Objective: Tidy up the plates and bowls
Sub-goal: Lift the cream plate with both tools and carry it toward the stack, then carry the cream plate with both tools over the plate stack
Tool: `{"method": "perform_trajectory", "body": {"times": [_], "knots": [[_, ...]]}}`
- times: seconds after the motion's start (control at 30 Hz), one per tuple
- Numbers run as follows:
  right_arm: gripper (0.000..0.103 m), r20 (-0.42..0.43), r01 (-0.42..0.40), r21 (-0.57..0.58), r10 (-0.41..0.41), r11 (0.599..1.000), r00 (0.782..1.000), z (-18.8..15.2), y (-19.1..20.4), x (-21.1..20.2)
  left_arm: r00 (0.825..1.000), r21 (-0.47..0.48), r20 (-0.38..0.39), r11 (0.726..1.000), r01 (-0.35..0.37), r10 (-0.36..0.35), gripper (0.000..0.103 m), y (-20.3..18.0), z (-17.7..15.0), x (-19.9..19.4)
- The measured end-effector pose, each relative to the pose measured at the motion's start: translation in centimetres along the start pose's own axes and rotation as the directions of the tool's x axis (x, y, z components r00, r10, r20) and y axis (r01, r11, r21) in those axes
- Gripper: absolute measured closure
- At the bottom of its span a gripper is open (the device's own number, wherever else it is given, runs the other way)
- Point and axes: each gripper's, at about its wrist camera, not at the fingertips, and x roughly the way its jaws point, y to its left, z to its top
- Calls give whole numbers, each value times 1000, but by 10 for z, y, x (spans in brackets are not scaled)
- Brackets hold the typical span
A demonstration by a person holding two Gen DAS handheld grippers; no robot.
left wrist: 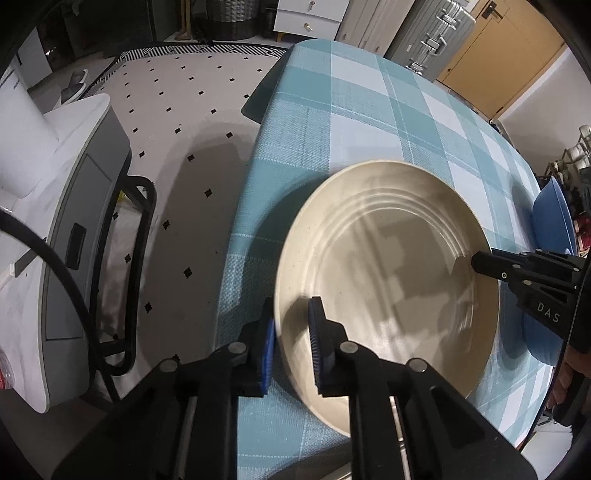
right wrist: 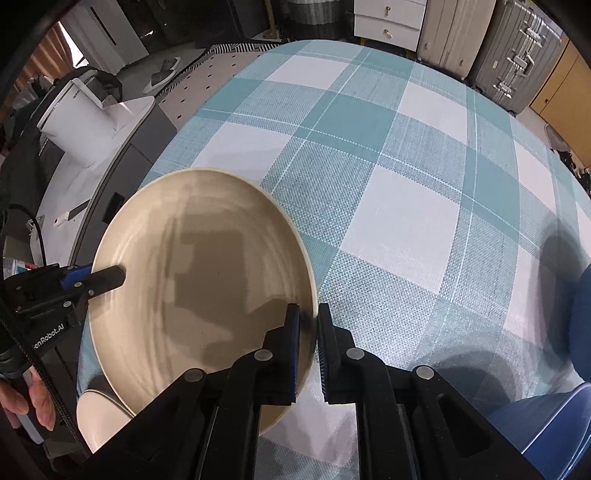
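A large cream plate [left wrist: 391, 273] with ridged rings is held above the teal plaid table [left wrist: 351, 110]. My left gripper [left wrist: 293, 332] is shut on its left rim. My right gripper [right wrist: 308, 336] is shut on its right rim; the plate also shows in the right wrist view [right wrist: 199, 291]. The right gripper's fingers [left wrist: 491, 264] reach in from the right in the left wrist view. A blue bowl [left wrist: 554, 218] sits at the table's right edge. Another cream dish [right wrist: 94, 417] lies under the plate near the front left.
A white and grey appliance [left wrist: 62, 229] with black cables stands left of the table on the dotted floor. Suitcases [right wrist: 517, 48] and white drawers [right wrist: 388, 22] stand behind. A blue dish [right wrist: 554, 432] sits at the right front.
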Motion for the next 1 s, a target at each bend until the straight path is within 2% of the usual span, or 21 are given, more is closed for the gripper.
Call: {"method": "perform_trajectory", "body": {"times": [0.27,0.4,0.67,1.0], "knots": [[97,20,-16,-6,16,1000,1000,-6,-2,-20,998,3,-25,999,-51,51,90,-1,5,-6],[97,11,-6,-16,6,1000,1000,-5,3,-26,997,6,-11,997,-83,83,90,-5,7,-12],[97,21,-29,16,28,999,999,-5,-4,-34,997,20,-36,998,-64,64,91,-8,9,-17],[98,-5,-56,49,56,997,998,-10,-2,-17,993,3,-88,997,-74,74,91,1,4,-3]]}}
